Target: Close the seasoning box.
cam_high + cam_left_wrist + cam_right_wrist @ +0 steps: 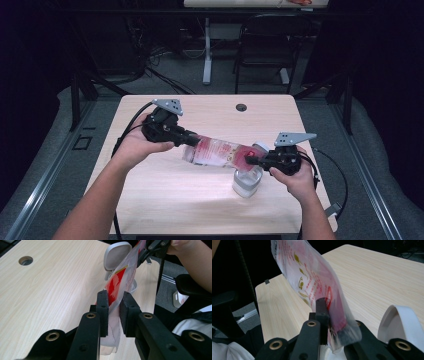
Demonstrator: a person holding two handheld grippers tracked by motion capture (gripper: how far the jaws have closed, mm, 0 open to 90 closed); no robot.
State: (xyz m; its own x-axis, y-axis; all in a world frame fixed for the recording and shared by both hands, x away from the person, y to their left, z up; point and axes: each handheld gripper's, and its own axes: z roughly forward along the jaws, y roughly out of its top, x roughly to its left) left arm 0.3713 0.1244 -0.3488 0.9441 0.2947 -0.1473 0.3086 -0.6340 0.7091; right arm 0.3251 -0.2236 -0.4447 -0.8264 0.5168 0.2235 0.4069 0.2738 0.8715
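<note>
A clear plastic packet (217,151) printed in red and white hangs stretched between both grippers above the wooden table (170,200). My left gripper (192,141) is shut on its left end; in the left gripper view the packet (120,280) runs out from between my pads (103,305). My right gripper (250,160) is shut on the right end, and the film (312,277) drapes over one jaw. Directly below that end stands a white container (246,184) with its flip lid (399,320) raised.
A round cable hole (241,107) lies near the table's far edge. Behind the table are a black chair (265,45) and a white desk leg (206,50). Cables trail from both grippers off the table's sides.
</note>
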